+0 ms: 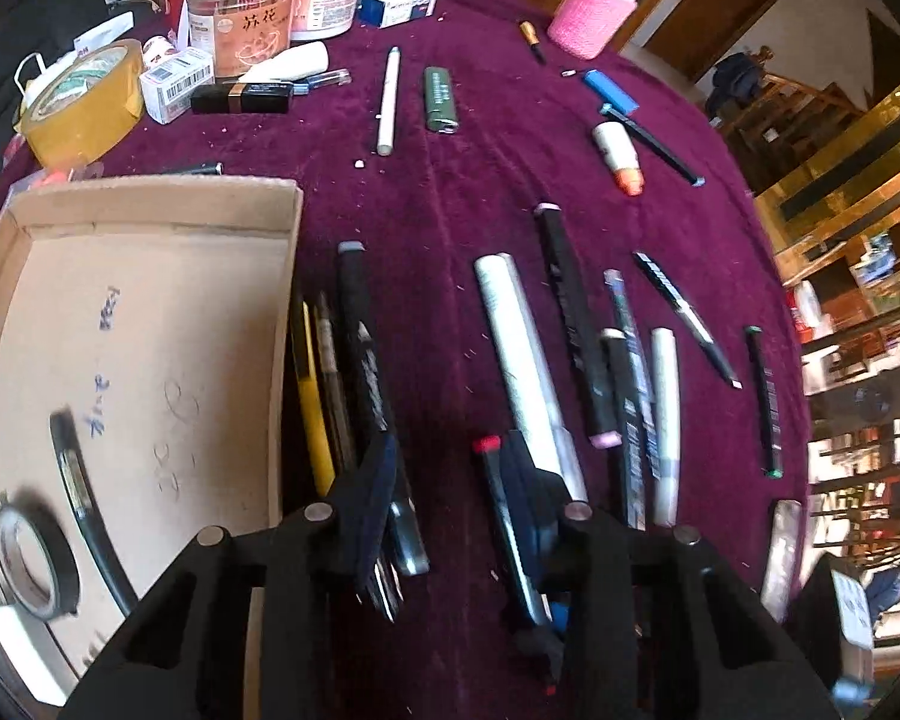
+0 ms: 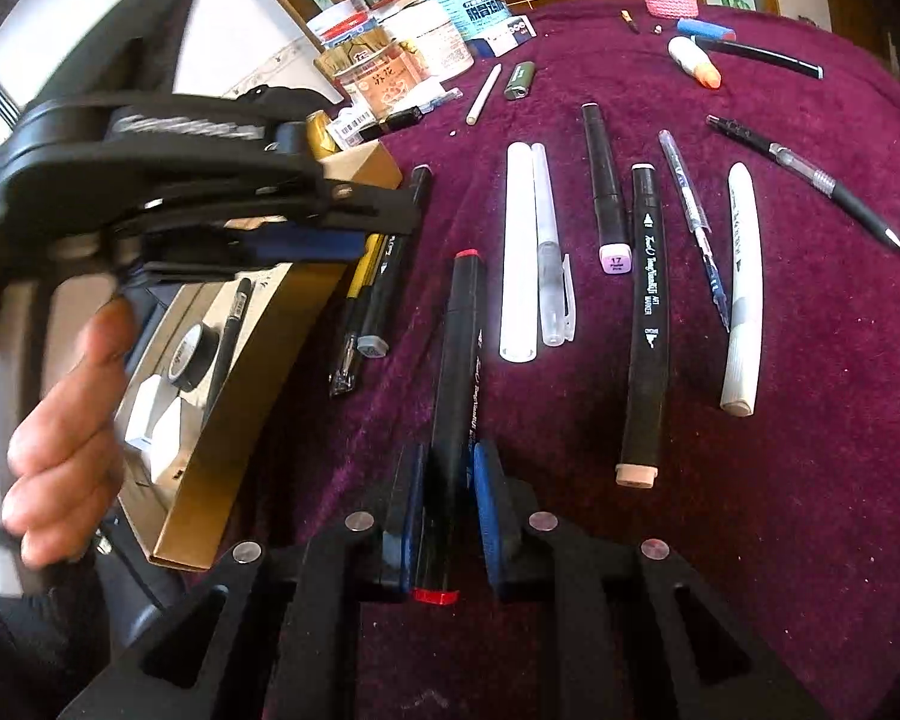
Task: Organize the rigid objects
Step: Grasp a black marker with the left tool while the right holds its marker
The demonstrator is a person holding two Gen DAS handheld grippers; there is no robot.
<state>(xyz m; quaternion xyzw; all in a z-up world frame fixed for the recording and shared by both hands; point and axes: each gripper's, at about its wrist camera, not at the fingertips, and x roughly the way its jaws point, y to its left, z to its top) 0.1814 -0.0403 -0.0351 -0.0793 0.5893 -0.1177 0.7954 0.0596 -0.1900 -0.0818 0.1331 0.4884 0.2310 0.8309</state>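
Many pens and markers lie on a purple cloth [image 1: 426, 228]. My right gripper [image 2: 447, 480] is shut on a black marker with a red cap [image 2: 459, 348], whose far end rests low over the cloth; this marker also shows in the left wrist view [image 1: 504, 510]. My left gripper [image 1: 450, 480] is open above the cloth, next to a cardboard box [image 1: 150, 324], with its left finger [image 1: 378, 498] over a black marker [image 1: 363, 348] and a yellow pen [image 1: 312, 396] lying beside the box wall. The box holds a black pen [image 1: 81, 498] and a tape roll [image 1: 30, 558].
White pens [image 2: 519, 252], black markers [image 2: 645, 324], a clear pen [image 2: 696, 222] and a white tube [image 2: 741, 294] lie in a row to the right. At the back stand jars [image 1: 240, 18], a tape roll [image 1: 84, 102], a green lighter [image 1: 439, 99] and a pink holder [image 1: 594, 6].
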